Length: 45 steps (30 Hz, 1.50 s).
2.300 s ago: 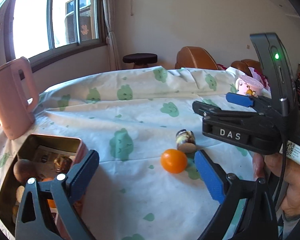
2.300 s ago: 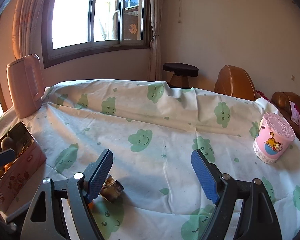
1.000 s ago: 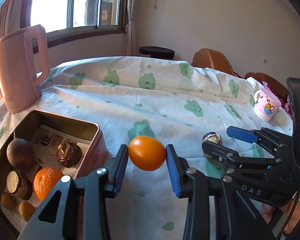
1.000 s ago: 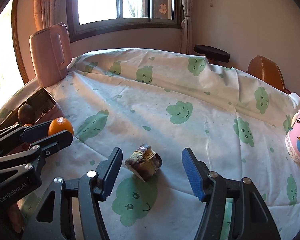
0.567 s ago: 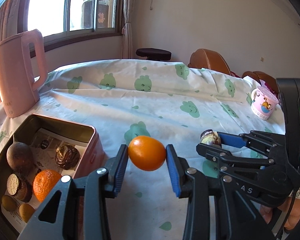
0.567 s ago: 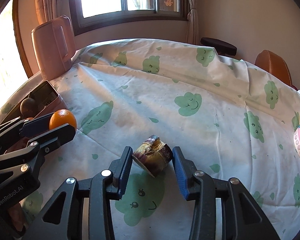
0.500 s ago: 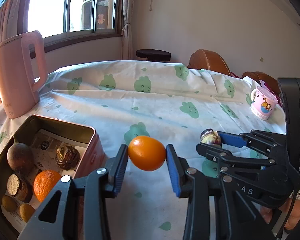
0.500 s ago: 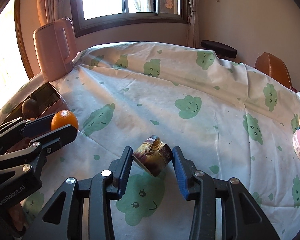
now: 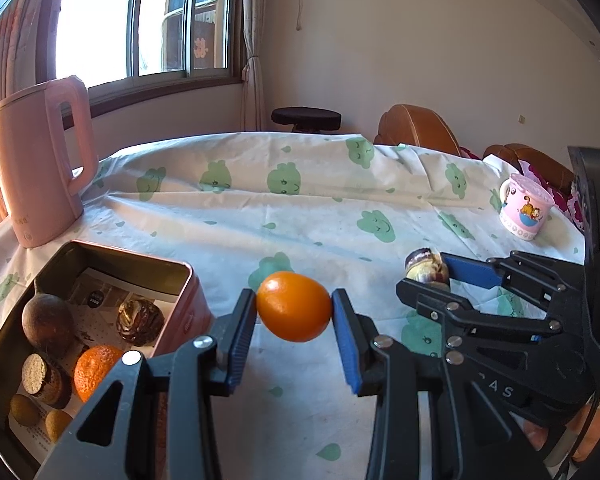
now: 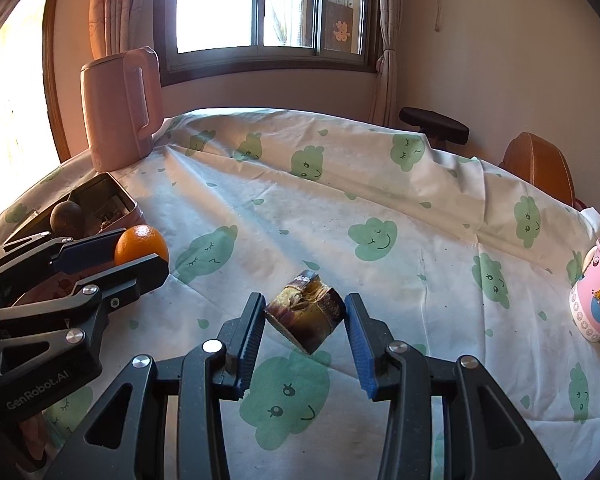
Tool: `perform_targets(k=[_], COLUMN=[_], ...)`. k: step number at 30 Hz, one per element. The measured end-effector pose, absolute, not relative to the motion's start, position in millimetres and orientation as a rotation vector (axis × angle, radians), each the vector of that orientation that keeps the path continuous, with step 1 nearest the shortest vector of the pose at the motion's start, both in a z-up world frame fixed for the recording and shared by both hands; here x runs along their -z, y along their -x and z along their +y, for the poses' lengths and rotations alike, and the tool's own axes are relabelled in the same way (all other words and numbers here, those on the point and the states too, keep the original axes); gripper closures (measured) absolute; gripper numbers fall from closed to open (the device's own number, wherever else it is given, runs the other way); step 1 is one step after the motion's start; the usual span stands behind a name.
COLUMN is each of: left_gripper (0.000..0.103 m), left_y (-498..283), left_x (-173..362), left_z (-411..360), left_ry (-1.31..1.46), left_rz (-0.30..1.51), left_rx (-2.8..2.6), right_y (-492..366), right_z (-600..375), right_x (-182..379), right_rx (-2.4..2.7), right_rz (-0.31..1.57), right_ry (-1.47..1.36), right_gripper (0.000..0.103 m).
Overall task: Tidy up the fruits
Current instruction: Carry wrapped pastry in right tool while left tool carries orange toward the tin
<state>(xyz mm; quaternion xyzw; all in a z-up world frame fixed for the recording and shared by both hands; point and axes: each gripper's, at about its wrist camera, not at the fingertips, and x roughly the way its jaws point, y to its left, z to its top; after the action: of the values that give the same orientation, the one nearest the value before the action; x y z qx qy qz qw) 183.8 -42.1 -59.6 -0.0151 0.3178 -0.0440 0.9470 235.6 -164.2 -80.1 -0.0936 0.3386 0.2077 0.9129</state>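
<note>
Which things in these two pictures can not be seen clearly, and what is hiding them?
- Tin: its near corner is cut off by the left wrist picture's edge; in the right wrist view the left claw covers most of it.
- Paper in the tin: print too small to read.
- Brown piece in the right claw: unclear which fruit it is.

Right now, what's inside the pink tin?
The pink tin holds a printed paper liner, a dark round fruit, a brown wrapped piece, an orange, a cut stub and two small yellowish fruits. Its near corner is hidden.
</note>
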Motion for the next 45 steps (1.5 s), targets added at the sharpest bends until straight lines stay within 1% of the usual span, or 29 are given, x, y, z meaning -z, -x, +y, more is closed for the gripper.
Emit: perform_targets(k=[45], left_gripper=[0.063], left_y=[-165.7], left_x=[49.3], left_z=[-45.5], left_ry=[0.006], left_rz=[0.527], left_rx=[0.080], right_y=[-199.9], right_z=[-174.8], right_x=[56.9], right_rx=[-0.355], right_rz=[0.465], right_ry=[0.186], right_gripper=[0.060])
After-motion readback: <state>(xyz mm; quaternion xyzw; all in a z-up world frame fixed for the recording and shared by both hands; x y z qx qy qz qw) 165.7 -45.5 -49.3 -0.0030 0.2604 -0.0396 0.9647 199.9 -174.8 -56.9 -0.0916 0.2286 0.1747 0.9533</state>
